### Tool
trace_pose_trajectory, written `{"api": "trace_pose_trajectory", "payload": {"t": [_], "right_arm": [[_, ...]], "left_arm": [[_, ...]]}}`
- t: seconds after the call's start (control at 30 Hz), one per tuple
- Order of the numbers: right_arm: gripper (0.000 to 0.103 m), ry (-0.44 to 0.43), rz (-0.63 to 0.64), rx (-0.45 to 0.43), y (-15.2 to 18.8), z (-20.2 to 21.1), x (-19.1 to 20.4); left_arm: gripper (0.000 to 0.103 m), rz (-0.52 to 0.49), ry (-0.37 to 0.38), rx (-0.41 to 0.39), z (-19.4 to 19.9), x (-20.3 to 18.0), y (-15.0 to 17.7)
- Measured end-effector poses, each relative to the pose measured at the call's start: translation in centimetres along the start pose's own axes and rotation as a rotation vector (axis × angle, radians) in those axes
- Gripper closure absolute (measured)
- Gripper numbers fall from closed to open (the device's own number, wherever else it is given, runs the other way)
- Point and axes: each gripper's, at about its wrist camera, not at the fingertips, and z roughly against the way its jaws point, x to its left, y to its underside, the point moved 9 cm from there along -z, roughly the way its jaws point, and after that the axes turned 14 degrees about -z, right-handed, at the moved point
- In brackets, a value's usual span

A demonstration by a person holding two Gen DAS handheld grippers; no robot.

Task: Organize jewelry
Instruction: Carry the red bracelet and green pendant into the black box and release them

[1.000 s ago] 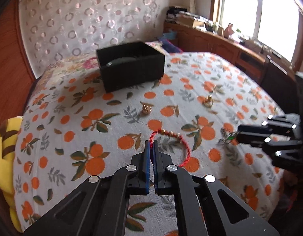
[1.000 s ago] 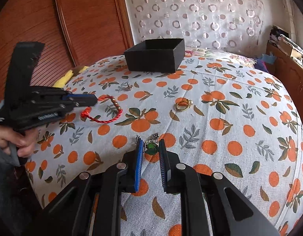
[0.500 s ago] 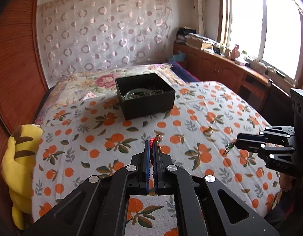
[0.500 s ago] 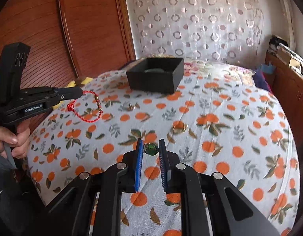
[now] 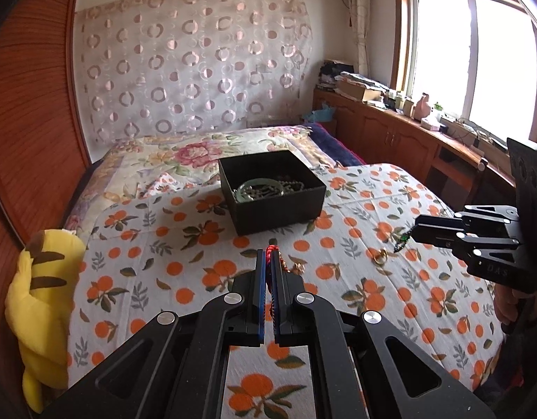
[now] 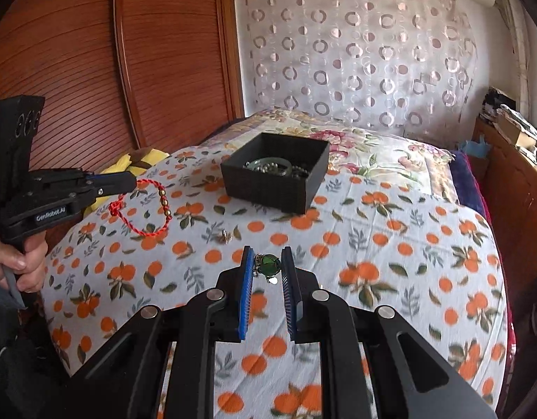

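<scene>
we have part of the sorting done: the black box (image 6: pixel 275 178) on the bedspread (image 6: pixel 390 244) already holds a pale green bangle (image 5: pixel 265 188) and a dark bead strand (image 5: pixel 289 185); two more pieces are in our grip and clear of the cloth; our left gripper (image 6: pixel 128 183) is clamped tight on the red cord bracelet (image 6: pixel 146 209), which hangs below it as a loop with gold beads; our right gripper (image 6: pixel 266 269) is narrowed onto a green stone pendant (image 6: pixel 268 266), pads pressing its sides; both sit short of the box; still on the bedspread we see a gold ring (image 5: pixel 380 255) and a small gold piece (image 6: pixel 225 236), perhaps an earring; by our judgement, roughly half remains.
</scene>
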Motion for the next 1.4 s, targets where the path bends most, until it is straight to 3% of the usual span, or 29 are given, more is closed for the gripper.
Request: {"api": "trace_pose_trajectory", "payload": {"t": [0.63,1.0,1.1,1.4], "right_arm": [[0.085,-0.052,0.046,0.007,-8.9,-8.1,0.6],[0.084,-0.078,-0.009,0.032,-9.4,-11.3,-1.0],[0.065,-0.079,-0.026,0.035,-9.3,-11.6,-1.6],[0.064,-0.044,-0.058,0.004,-10.2,-10.7,-3.3]], "left_arm": [[0.101,0.028,-0.035,0.017,-3.7,4.3,-2.8],[0.101,0.002,-0.029,0.035,-5.7,5.0,-4.8],[0.101,-0.011,-0.023,0.024,-6.3,4.9,-6.1],[0.101,-0.047,0.006,-0.005,-9.3,4.3,-9.5]]}}
